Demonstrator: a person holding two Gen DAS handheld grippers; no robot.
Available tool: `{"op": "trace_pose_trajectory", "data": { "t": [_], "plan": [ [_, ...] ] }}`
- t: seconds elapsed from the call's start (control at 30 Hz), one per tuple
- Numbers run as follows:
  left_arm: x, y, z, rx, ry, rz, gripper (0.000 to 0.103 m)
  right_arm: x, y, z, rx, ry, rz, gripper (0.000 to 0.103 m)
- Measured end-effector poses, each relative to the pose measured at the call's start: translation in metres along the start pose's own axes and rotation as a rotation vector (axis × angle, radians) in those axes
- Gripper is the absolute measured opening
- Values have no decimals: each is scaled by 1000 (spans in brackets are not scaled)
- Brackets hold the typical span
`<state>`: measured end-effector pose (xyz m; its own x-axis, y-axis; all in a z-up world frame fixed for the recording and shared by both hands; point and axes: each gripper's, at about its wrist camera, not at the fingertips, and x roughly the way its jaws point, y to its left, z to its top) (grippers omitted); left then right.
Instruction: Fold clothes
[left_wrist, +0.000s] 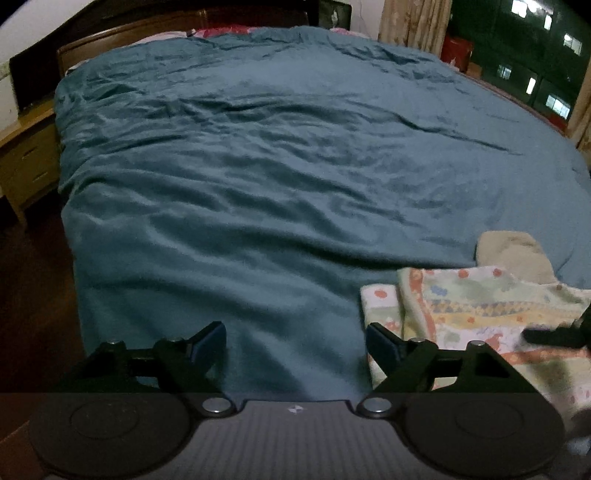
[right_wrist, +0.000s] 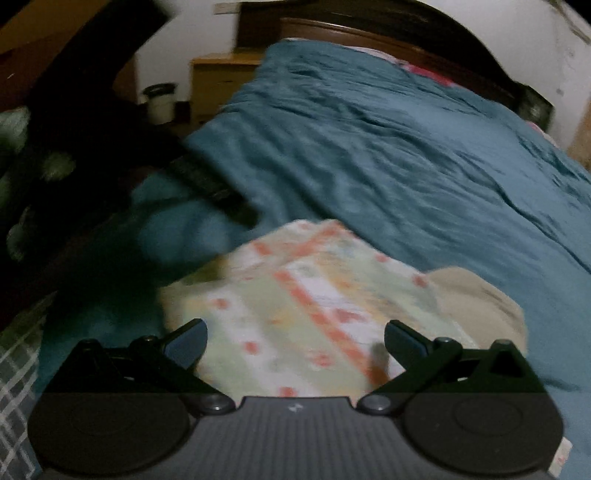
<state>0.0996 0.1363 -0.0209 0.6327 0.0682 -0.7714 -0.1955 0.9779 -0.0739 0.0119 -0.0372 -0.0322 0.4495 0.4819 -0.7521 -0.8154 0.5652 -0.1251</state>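
A big bed (left_wrist: 258, 166) filled most of both views. A wrinkled teal blanket (left_wrist: 280, 192) covered it. A dark wooden headboard (left_wrist: 122, 37) stood at the far end. A light wooden nightstand (left_wrist: 26, 162) sat beside the bed. A window (left_wrist: 517, 48) showed lit buildings in the dark outside.

A patterned cloth (right_wrist: 295, 310), pale green and white with orange stripes and spots, lay on the near part of the bed. A plain tan cloth (right_wrist: 480, 299) lay touching it, partly tucked under its far edge.

The left gripper (left_wrist: 295, 341) was wide apart over bare blanket, just beside the patterned cloth (left_wrist: 472, 306), with nothing between its fingers. The right gripper (right_wrist: 295, 339) was also wide apart. It hung over the patterned cloth and did not pinch it. That view was blurry.
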Motion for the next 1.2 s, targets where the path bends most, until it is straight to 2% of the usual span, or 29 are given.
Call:
{"op": "trace_pose_trajectory", "data": {
  "t": [0.17, 0.23, 0.3, 0.5, 0.6, 0.7, 0.77, 0.83, 1.1, 1.2],
  "plan": [
    [-11, -3, 2, -4, -18, -38, 85, -1, 28, 2, -64, 1, 61, 102],
    [-13, -3, 3, -18, -9, -59, 83, -4, 35, 3, -74, -6, 84, 96],
    [-13, -3, 3, -37, 7, -80, 79, -5, 39, 5, -88, -14, 101, 95],
    [-8, -1, 1, -114, 67, -147, 78, 4, 54, 10, -168, 12, 96, 71],
    [-4, 0, 0, -157, 96, -185, 81, 6, 57, 10, -201, 11, 69, 54],
    [2, -1, 0, -193, 127, -192, 86, 3, 53, 12, -173, 5, 78, 34],
    [6, 0, -1, -229, 149, -204, 86, 1, 46, 15, -136, 2, 95, 28],
    [9, 1, -2, -264, 169, -223, 89, -2, 40, 17, -105, -5, 114, 17],
    [11, 5, -4, -308, 197, -242, 89, -6, 38, 15, -116, -16, 127, 16],
    [8, 8, -5, -309, 196, -255, 89, -6, 45, 10, -146, -13, 126, 26]
  ]
}}
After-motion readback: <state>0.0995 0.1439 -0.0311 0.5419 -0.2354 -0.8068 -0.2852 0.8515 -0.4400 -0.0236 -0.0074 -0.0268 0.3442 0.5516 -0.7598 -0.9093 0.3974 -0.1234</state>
